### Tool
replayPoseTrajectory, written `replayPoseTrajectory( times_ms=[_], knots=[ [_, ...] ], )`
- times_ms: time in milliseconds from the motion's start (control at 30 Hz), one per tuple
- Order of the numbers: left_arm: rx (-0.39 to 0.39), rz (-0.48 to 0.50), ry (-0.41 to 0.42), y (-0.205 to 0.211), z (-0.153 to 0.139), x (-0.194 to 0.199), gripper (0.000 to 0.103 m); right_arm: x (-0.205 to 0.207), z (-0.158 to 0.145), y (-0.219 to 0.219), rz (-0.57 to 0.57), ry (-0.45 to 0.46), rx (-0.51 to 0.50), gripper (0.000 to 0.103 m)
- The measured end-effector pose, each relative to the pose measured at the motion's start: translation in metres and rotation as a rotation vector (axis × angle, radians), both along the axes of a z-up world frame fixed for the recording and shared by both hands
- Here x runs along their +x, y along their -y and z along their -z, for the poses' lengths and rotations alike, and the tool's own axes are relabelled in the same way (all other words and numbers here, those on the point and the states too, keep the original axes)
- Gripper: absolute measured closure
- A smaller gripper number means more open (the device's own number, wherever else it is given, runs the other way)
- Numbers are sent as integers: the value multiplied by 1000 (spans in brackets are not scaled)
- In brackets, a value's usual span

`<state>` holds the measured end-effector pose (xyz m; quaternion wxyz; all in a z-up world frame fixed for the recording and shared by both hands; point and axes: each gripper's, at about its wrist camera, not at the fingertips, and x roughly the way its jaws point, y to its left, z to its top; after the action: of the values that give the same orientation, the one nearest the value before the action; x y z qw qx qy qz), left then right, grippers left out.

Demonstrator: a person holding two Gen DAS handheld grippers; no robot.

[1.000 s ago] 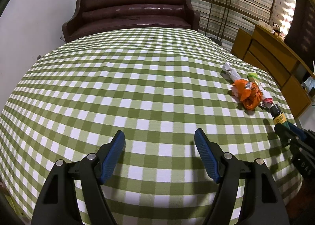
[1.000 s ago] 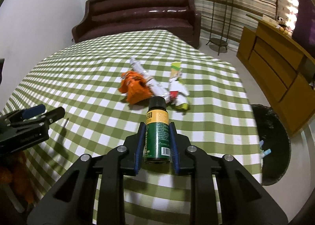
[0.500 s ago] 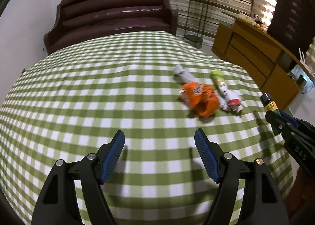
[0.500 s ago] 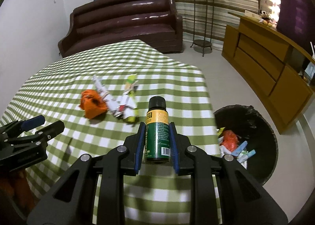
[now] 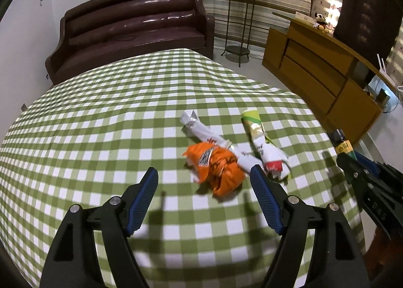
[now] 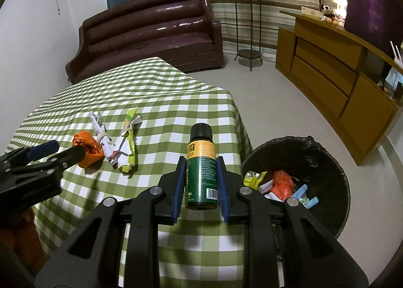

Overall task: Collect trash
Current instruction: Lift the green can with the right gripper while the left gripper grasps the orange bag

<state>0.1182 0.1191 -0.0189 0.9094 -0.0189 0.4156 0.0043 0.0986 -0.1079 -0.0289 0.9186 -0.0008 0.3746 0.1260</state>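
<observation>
A: What is the right gripper (image 6: pixel 200 182) carrying?

B: A small dark green glass-like bottle with a yellow label band and a black screw cap (image 6: pixel 201 167). The ridged blue pads (image 6: pixel 179 187) press on its two sides, narrow, and the bottle stands upright between them. Its smooth round wall suits a side grip like that; I judge it could slip if the squeeze eased.

A: Why is it held out there?

B: It sits past the near right corner of the table covered in green-and-white checked cloth (image 6: pixel 156 101), next to the round black bin lined with a glossy black bag (image 6: pixel 327 162) on the floor. The bin already holds crumpled wrappers. I'd say the bottle is on its way in, but it is not over the opening yet.

A: And the left gripper (image 5: pixel 204 182)?

B: Its jaws are wide and hold nothing. It hangs over the cloth near the table's right edge, aimed at the crumpled orange plastic wrapper (image 5: pixel 216 167), which lies just ahead between the finger lines, untouched.

A: Anything beside it?

B: A twisted white-and-silver foil wrapper (image 5: pixel 201 131) touches the orange one, and a flattened green-and-white pouch with a red end (image 5: pixel 262 147) lies just to its right. All thin, crinkly, easily crushed.
</observation>
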Motion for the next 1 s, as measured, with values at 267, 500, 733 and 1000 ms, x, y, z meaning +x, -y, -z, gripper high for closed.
replayPoseTrajectory(
  times_ms=[267,500,733,1000],
  knots=[
    [4,3,-38,0,13,15,30,6,3,7,4,-10,17,80],
    [6,41,-49,-8,19,6,58,8,4,8,2,-11,23,80],
    [11,47,-36,-13,18,-3,67,8,4,7,2,-11,21,80],
    [27,39,-9,-17,13,-19,68,3,6,6,1,-14,17,80]
  ],
)
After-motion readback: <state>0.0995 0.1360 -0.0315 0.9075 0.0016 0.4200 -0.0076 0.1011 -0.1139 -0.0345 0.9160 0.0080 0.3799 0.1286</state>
